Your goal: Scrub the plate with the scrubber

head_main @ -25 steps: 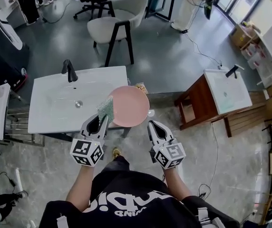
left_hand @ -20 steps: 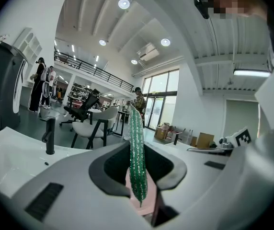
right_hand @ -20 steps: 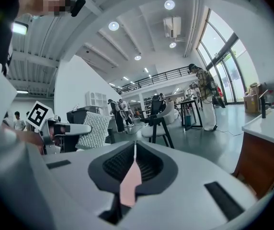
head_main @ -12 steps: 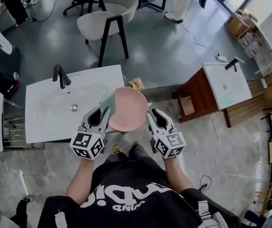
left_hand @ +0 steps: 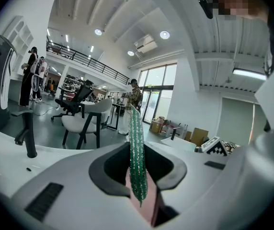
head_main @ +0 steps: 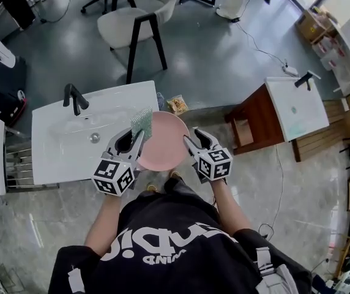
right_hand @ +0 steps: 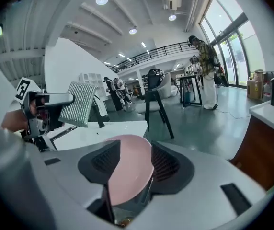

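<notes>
A pink plate hangs past the right end of a white sink counter. My left gripper is at its left rim, shut on a green glittery scrubber that stands upright between the jaws. My right gripper is at the plate's right rim and its jaws are opening. In the right gripper view the plate sits tilted between the wide jaws. It lies against the left pad, with a gap to the right pad. The scrubber shows beyond it at the left.
A black faucet stands on the sink. Behind it on the grey floor is a white chair. To the right a wooden stand carries a second basin. A snack bag lies on the floor near the plate.
My right gripper has moved up and left to the plate's right rim. The left gripper with the scrubber stays at the plate's left rim. The head view has shifted slightly.
</notes>
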A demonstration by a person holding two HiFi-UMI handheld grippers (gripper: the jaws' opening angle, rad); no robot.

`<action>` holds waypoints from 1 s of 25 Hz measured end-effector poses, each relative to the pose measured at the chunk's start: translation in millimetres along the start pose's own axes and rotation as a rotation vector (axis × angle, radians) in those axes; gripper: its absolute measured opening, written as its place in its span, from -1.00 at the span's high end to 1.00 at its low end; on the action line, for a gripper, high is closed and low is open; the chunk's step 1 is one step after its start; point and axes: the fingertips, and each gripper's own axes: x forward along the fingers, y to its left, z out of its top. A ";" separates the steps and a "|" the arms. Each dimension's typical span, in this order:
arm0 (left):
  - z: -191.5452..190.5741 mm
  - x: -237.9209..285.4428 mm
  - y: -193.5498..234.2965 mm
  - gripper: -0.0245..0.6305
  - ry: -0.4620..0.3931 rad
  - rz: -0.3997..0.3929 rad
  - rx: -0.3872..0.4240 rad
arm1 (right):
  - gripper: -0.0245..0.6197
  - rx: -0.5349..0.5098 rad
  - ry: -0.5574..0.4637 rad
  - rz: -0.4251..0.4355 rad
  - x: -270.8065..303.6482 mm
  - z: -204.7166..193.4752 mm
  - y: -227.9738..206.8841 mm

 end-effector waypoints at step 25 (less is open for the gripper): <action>-29.3 57.1 19.9 0.65 0.113 0.023 -0.051 | 0.58 0.100 0.290 0.091 71.1 -52.9 -38.9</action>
